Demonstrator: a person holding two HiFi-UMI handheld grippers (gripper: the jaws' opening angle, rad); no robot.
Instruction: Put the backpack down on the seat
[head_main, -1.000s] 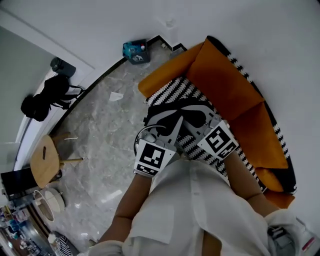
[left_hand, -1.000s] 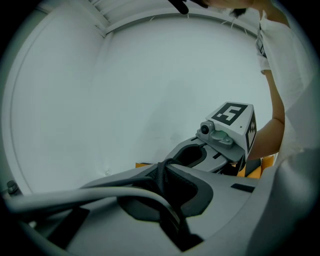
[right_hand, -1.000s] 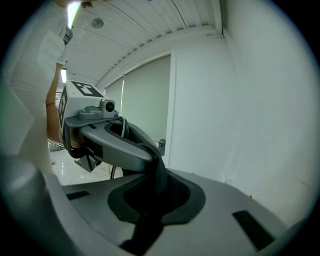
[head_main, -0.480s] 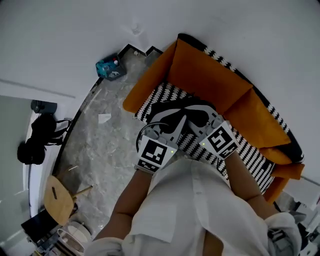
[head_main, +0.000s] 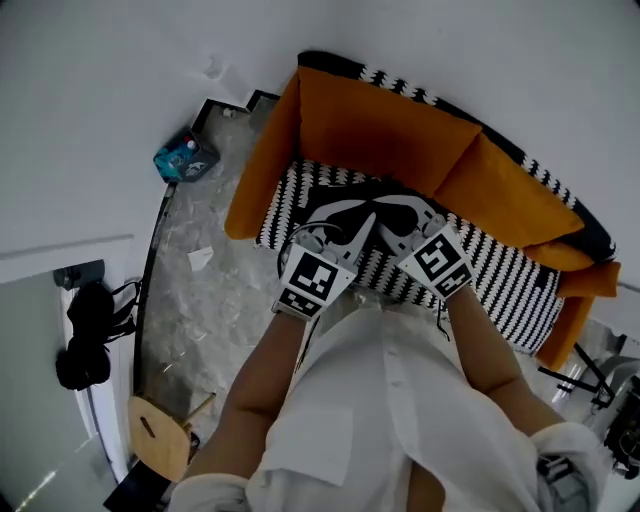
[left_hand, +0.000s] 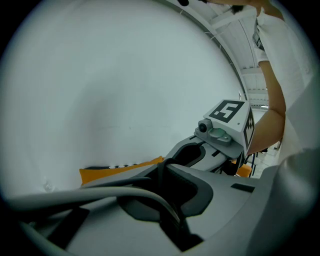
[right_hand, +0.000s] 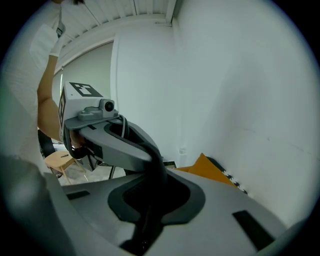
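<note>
The backpack (head_main: 335, 203) is black and hangs over the black-and-white zigzag seat (head_main: 500, 290) of an orange sofa (head_main: 380, 130). Both grippers are held close together just above it. My left gripper (head_main: 362, 230) is shut on a black strap (left_hand: 161, 175) of the backpack, and a grey cable crosses its jaws. My right gripper (head_main: 400, 215) is shut on the same black strap (right_hand: 154, 172), which runs up toward the left gripper's marker cube (right_hand: 82, 102). Most of the backpack's body is hidden under the grippers.
Orange back cushions line the sofa against the white wall. On the marble floor to the left lie a teal box (head_main: 185, 158), a black bag (head_main: 85, 340) and a wooden stool (head_main: 160, 450). A dark stand (head_main: 590, 380) is beyond the sofa's right end.
The view has swung toward the sofa, which now lies straight ahead. Both grippers keep their hold on the strap, with the backpack further over the seat.
</note>
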